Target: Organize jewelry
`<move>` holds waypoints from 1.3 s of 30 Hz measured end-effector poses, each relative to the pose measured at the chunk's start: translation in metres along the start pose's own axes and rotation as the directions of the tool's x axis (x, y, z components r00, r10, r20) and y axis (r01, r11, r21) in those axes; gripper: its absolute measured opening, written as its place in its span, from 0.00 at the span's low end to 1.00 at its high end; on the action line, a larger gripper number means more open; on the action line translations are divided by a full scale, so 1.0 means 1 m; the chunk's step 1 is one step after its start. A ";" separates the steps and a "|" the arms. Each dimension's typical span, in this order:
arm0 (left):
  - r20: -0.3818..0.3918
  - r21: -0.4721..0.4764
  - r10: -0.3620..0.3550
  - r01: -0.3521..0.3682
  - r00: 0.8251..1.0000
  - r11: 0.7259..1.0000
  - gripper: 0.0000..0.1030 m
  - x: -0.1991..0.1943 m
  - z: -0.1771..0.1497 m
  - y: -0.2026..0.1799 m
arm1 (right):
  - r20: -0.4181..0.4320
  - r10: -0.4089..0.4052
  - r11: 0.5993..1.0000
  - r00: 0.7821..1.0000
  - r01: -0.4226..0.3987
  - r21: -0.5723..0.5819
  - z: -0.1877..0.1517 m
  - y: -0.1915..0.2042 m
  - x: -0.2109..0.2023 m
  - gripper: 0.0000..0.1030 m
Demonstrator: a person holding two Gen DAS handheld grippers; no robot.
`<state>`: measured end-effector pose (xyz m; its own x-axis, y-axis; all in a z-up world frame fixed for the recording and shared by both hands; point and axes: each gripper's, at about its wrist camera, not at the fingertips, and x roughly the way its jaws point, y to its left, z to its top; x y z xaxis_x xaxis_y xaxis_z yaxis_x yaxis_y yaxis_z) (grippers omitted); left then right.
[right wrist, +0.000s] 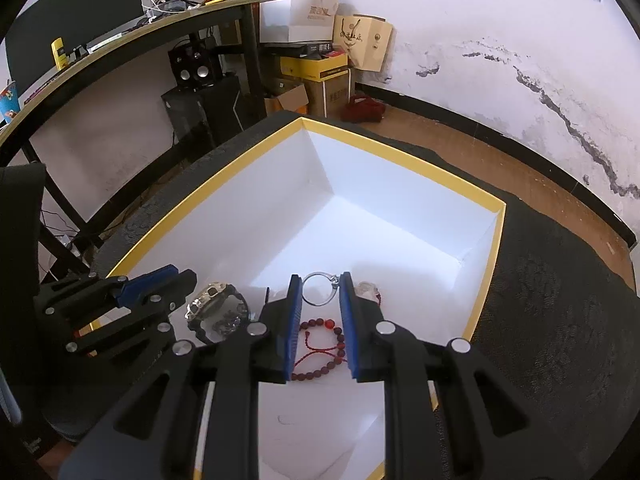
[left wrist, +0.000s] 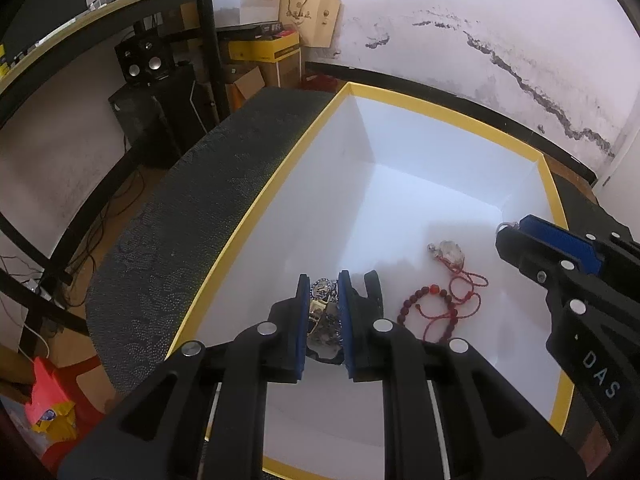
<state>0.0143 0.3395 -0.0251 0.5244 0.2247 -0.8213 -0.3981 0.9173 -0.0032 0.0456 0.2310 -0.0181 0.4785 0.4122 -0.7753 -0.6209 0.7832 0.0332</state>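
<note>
Left wrist view: the left claw [left wrist: 324, 312] grips a watch [left wrist: 323, 316] over the white box [left wrist: 256, 200] (yellow rim). Right wrist view alone shows the ring [right wrist: 318, 289], pinched by the right claw [right wrist: 320, 320] above the red bracelet [right wrist: 320, 350].

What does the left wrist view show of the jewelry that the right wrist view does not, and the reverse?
Only the left wrist view shows the watch head-on, clamped between the left gripper pads, and the clear pendant on its red cord in full.

Only the right wrist view shows the silver ring held between the right gripper fingertips, and the watch's round face from the side.

Both show the red bead bracelet lying on the floor of the white box with its yellow rim.
</note>
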 end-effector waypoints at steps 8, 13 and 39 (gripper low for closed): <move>-0.012 0.003 0.004 -0.004 1.000 1.000 0.14 0.003 -0.002 -0.002 | -0.013 -0.007 1.000 1.000 0.007 0.005 0.002 -0.005 0.006 0.19; -0.014 0.010 0.004 -0.004 1.000 1.000 0.14 0.005 -0.004 -0.005 | -0.021 -0.009 1.000 1.000 0.009 0.009 0.002 -0.006 0.009 0.19; 0.001 0.054 -0.005 0.005 1.000 0.999 0.94 -0.005 -0.006 -0.026 | 0.050 -0.034 0.997 0.998 0.031 0.072 0.017 -0.026 -0.008 0.94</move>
<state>0.0178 0.3121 -0.0244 0.5272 0.2204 -0.8207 -0.3545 0.9348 0.0234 0.0686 0.2156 -0.0022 0.5300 0.4078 -0.7435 -0.5599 0.8268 0.0544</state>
